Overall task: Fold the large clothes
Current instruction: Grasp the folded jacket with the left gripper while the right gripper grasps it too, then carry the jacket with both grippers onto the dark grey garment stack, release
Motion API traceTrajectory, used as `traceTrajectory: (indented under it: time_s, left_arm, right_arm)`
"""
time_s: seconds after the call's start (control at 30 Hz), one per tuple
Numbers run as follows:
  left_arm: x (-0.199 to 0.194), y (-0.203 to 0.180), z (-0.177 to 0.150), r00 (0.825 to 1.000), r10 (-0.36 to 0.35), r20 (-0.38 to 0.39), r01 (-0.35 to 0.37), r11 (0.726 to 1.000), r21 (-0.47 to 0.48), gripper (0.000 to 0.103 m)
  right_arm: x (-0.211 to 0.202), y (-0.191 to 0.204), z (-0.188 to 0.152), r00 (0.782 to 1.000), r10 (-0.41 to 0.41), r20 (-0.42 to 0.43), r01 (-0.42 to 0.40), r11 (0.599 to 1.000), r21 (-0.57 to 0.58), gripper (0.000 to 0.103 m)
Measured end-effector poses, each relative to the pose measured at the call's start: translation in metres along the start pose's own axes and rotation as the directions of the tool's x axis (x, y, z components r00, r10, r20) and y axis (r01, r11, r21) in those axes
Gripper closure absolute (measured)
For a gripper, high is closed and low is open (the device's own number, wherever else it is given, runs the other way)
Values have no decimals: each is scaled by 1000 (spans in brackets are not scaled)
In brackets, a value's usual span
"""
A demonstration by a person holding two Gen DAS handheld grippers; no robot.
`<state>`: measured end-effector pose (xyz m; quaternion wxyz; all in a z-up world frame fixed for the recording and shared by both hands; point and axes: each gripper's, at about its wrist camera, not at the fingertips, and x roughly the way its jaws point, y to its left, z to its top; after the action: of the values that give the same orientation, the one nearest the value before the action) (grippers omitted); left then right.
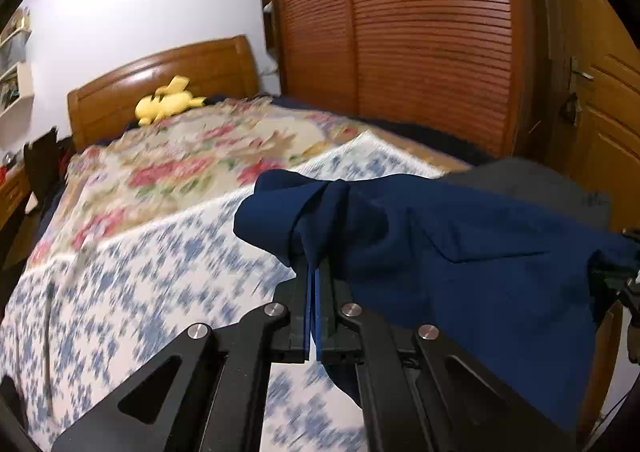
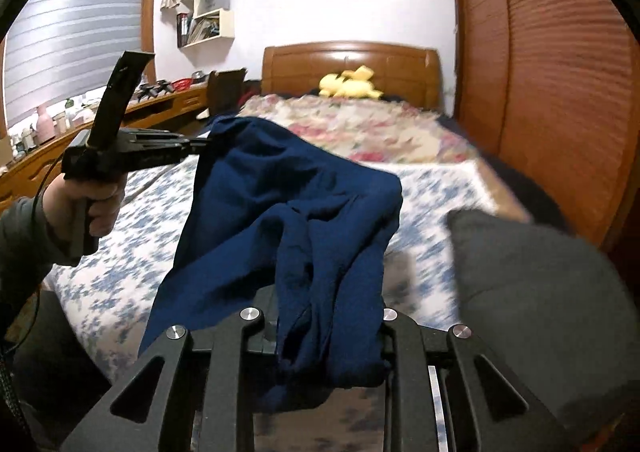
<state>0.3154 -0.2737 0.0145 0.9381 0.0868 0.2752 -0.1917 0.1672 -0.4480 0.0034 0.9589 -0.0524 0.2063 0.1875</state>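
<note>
While bunched and creased, the navy garment hung clamped in the left gripper and the right gripper, jaws pinched tight on cloth.

Navy garment held between both claws, above bed.

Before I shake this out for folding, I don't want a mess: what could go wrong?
The navy garment hangs bunched between the left gripper and right gripper, so it may fold crooked. The left pinches only a thin edge, which could slip. The grey garment lies close beneath and might snag.
</note>
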Motion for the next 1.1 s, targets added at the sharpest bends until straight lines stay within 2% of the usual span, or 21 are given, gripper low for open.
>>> traceTrajectory:
  time_s: [0.23, 0.37, 0.43, 0.5, 0.63, 0.7, 0.8, 0.9, 0.93, 0.97, 1.0, 1.03, 1.07, 1.1]
  left_arm:
    - [26, -71, 76, 995, -61, 73, 58, 997, 44, 102]
    - [45, -114, 112, 988, -91, 125, 82, 994, 73, 102]
    - [59, -134, 124, 986, -116, 124, 106, 991, 83, 102]
    - [73, -150, 128, 985, -135, 105, 124, 987, 104, 102]
    - [109, -174, 117, 979, -205, -6, 204, 975, 90, 97]
    - [108, -179, 105, 983, -183, 11, 181, 979, 96, 97]
    - [98, -184, 91, 976, -216, -4, 215, 970, 113, 97]
    - [83, -181, 83, 973, -230, -9, 229, 965, 126, 94]
    - [77, -181, 81, 973, -230, -4, 229, 964, 133, 82]
    - [74, -179, 80, 972, -235, 5, 232, 963, 139, 62]
    - [67, -179, 79, 970, -242, 19, 237, 961, 144, 55]
    - [63, -178, 78, 969, -247, 31, 240, 960, 145, 39]
    - [57, -178, 77, 967, -253, 39, 245, 959, 145, 24]
    - [51, -175, 75, 964, -263, 47, 254, 957, 143, 19]
  right_arm:
    - [-59, -72, 26, 985, -155, 79, 156, 988, -9, 80]
    - [-88, -113, 38, 961, -256, 106, 255, 967, 18, 80]
    - [-100, -126, 38, 946, -307, 107, 307, 952, 18, 80]
    - [-113, -142, 33, 926, -365, 99, 363, 931, 35, 80]
    - [-120, -176, 2, 892, -452, 18, 447, 886, 119, 78]
    - [-116, -192, -18, 879, -474, -51, 476, 866, 152, 74]
    - [-112, -209, -44, 856, -495, -151, 516, 835, 189, 65]
    - [-119, -213, -48, 843, -512, -167, 537, 820, 196, 52]
    - [-122, -212, -44, 839, -519, -162, 543, 816, 201, 40]
    - [-130, -209, -41, 823, -549, -147, 569, 797, 203, 30]
    - [-130, -202, -37, 806, -577, -127, 591, 781, 204, 27]
    - [-139, -202, -36, 796, -596, -107, 604, 768, 214, 25]
    - [-149, -202, -31, 792, -603, -94, 607, 760, 232, 25]
    - [-156, -201, -27, 796, -600, -83, 600, 763, 241, 25]
